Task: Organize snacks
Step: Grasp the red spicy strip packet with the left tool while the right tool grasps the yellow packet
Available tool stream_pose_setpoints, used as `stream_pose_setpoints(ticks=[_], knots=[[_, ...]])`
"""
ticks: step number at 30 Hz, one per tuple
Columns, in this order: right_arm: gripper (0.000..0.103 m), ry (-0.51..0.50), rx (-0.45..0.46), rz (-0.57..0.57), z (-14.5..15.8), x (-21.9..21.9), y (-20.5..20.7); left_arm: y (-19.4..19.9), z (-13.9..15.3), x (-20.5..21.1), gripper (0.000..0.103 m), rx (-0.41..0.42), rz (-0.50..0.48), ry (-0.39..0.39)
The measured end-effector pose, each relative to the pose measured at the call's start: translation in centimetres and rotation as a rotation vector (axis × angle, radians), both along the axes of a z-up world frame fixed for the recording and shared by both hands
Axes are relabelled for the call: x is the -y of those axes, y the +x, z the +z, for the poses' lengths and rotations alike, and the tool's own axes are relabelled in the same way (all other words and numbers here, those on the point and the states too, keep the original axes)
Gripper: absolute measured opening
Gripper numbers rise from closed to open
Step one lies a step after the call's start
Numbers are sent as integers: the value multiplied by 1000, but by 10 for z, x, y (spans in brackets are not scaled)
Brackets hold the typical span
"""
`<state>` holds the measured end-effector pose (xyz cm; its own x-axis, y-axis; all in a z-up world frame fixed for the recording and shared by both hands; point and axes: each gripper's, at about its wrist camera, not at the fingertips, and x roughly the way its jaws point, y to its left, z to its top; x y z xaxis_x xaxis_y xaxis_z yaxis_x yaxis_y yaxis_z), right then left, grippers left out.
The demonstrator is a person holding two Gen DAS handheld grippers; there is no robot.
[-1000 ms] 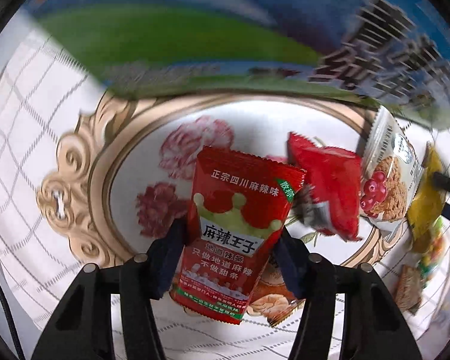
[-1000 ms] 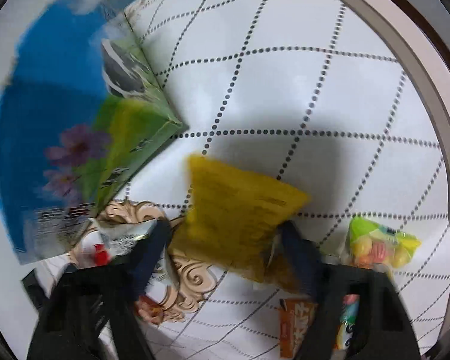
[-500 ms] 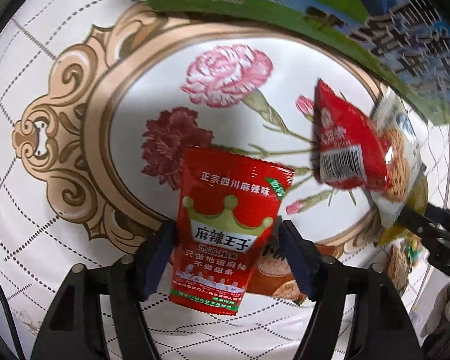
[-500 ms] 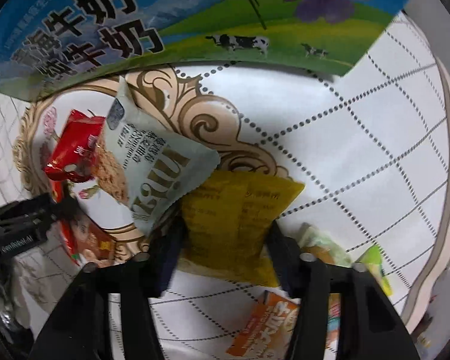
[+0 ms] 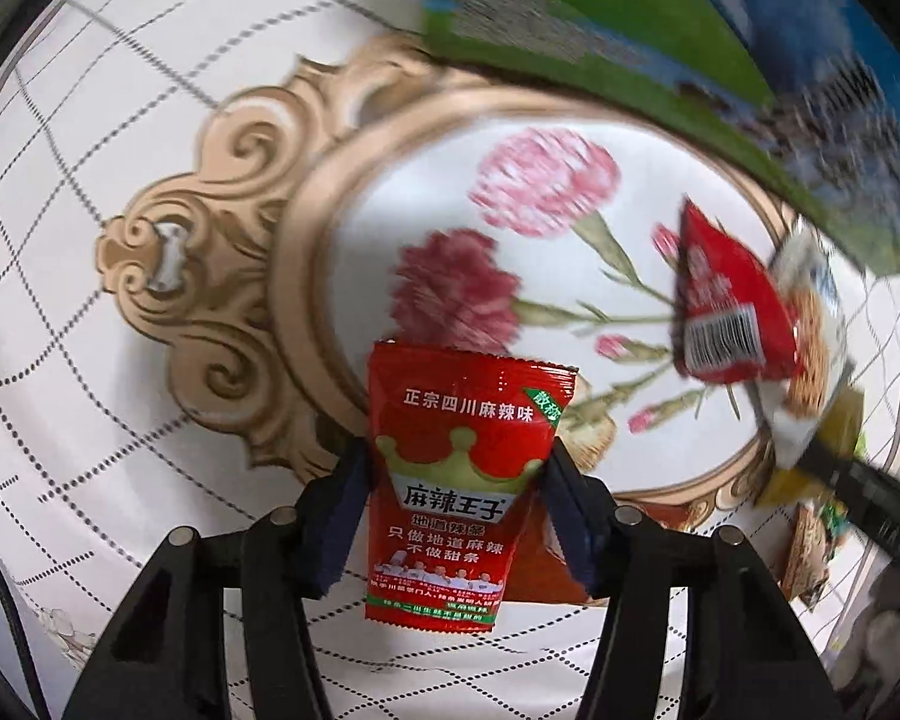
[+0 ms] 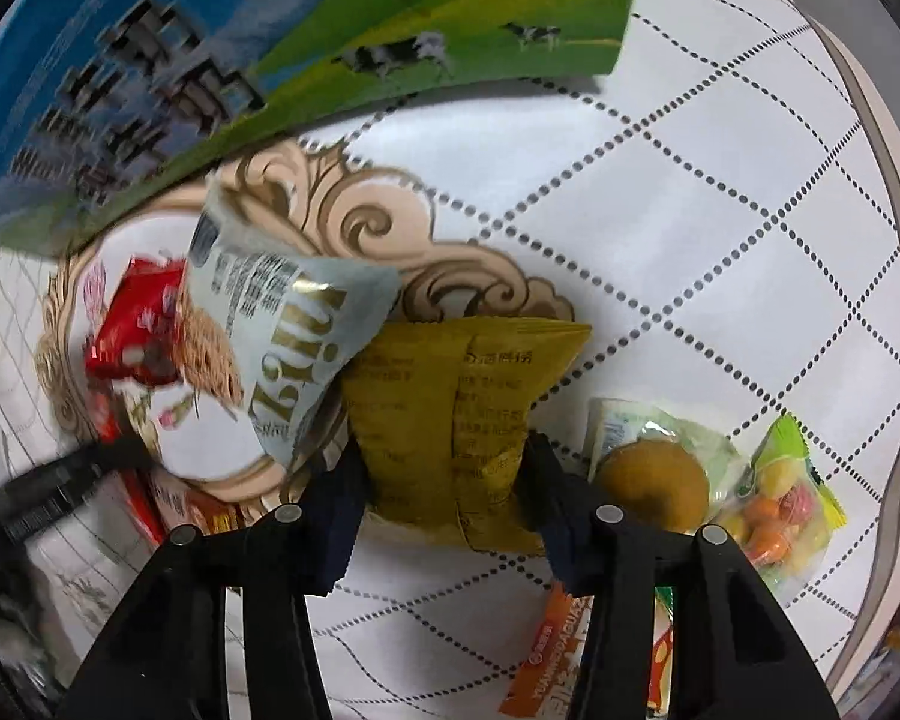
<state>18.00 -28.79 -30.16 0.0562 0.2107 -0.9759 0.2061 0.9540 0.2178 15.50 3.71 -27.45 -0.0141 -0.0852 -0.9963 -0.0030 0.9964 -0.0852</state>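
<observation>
My left gripper (image 5: pixel 453 474) is shut on a red spicy-snack packet (image 5: pixel 459 498) with a green crown print, held upright above the flowered oval of the tablecloth (image 5: pixel 426 204). My right gripper (image 6: pixel 444 474) is shut on a yellow snack packet (image 6: pixel 456 414), held just above the cloth. A small red packet (image 5: pixel 726 312) and a pale grey oat-snack packet (image 6: pixel 276 348) lie on the oval, next to the yellow packet; both also show in the other wrist view.
A blue and green milk carton box (image 6: pixel 210 54) stands at the back. A round brown cake in a clear wrap (image 6: pixel 654 474), a bag of coloured candies (image 6: pixel 780 498) and an orange packet (image 6: pixel 546 648) lie right of my right gripper. The table rim (image 6: pixel 894 192) curves at right.
Both grippers have swung while keeping their packets. The left view shifted so the box slid to the upper right. The right gripper came closer to the grey packet and oval.
</observation>
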Motion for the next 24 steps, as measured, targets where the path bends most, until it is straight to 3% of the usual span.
stream_pose_setpoints(ticks=[4,11,18,20,21,24], knots=[[53,3,-32,69,0,-12,-18,-4,-14,-13,74,-97,4,-91],[62,18,-37,38,-9,-18,-27,-37,-20,-7,74,-88,-104,-15],[63,5,-48,54,-22,-60,-15,-66,-26,-9,73,-81,-132,45],[63,-2,-49,50,-28,-64,-14,-79,-24,-4,63,-58,-112,65],[62,-6,-45,51,-29,-65,-14,-80,-23,-5,52,-53,-108,69],[54,-35,-27,57,-33,-71,-11,-85,-19,-9,46,-33,-83,79]])
